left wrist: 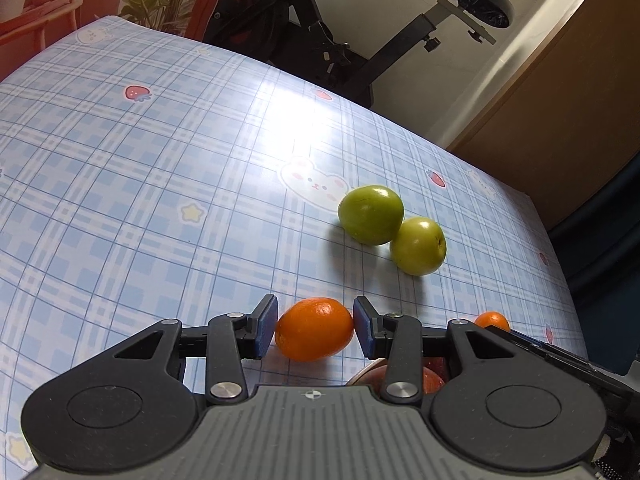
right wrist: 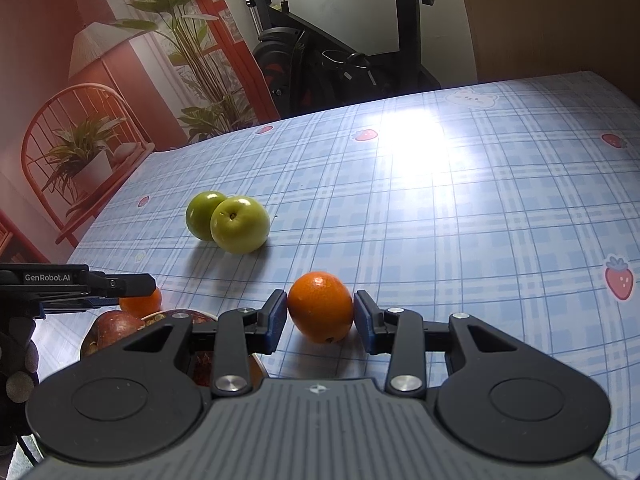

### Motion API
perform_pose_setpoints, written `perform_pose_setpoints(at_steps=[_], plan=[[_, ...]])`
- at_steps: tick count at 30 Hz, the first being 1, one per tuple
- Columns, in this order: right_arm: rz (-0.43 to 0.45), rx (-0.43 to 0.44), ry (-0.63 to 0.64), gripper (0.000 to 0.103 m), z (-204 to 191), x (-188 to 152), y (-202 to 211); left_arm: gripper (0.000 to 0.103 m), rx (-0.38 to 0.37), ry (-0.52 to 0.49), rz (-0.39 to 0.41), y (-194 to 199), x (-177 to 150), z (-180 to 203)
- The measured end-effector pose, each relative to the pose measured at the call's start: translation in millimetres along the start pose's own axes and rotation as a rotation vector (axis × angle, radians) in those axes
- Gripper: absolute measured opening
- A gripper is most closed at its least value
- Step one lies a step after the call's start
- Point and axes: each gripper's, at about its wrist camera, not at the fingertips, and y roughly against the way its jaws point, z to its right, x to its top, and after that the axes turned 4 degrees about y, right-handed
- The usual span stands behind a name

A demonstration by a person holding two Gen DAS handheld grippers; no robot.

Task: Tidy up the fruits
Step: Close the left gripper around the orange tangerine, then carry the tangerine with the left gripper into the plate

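Note:
In the left wrist view my left gripper [left wrist: 315,320] is shut on an orange [left wrist: 314,330], its blue pads pressing both ends. Two green apples [left wrist: 372,214] [left wrist: 418,246] lie touching each other on the checked tablecloth beyond it. In the right wrist view my right gripper [right wrist: 320,316] is shut on a second orange [right wrist: 320,304], just over the cloth. The same green apples [right wrist: 240,224] [right wrist: 202,214] sit ahead and to the left. The left gripper's fingers [right wrist: 120,284] reach in from the left with their orange [right wrist: 142,304].
Dark red fruits [right wrist: 116,330] lie on a plate under the two grippers, also seen as red fruit [left wrist: 432,380] in the left wrist view. An exercise bike [right wrist: 320,52] stands beyond the table's far edge. Blue checked cloth [right wrist: 480,220] stretches to the right.

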Motion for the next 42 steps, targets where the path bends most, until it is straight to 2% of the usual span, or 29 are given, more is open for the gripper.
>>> perform_pose_setpoints(at_steps=[23, 30, 42], plan=[[0.017, 0.032, -0.061, 0.039, 6.5, -7.0, 4.7, 0.044, -0.025, 0.013, 0.009, 3.7, -13.2, -4.5], [0.051, 0.033, -0.078, 0.039, 7.0, -9.9, 13.4, 0.043, -0.013, 0.031, 0.052, 17.6, -10.7, -9.8], [0.099, 0.037, -0.037, 0.039, -13.5, -13.8, 51.9, 0.043, -0.046, -0.093, 0.138, 66.2, -26.0, 18.4]])
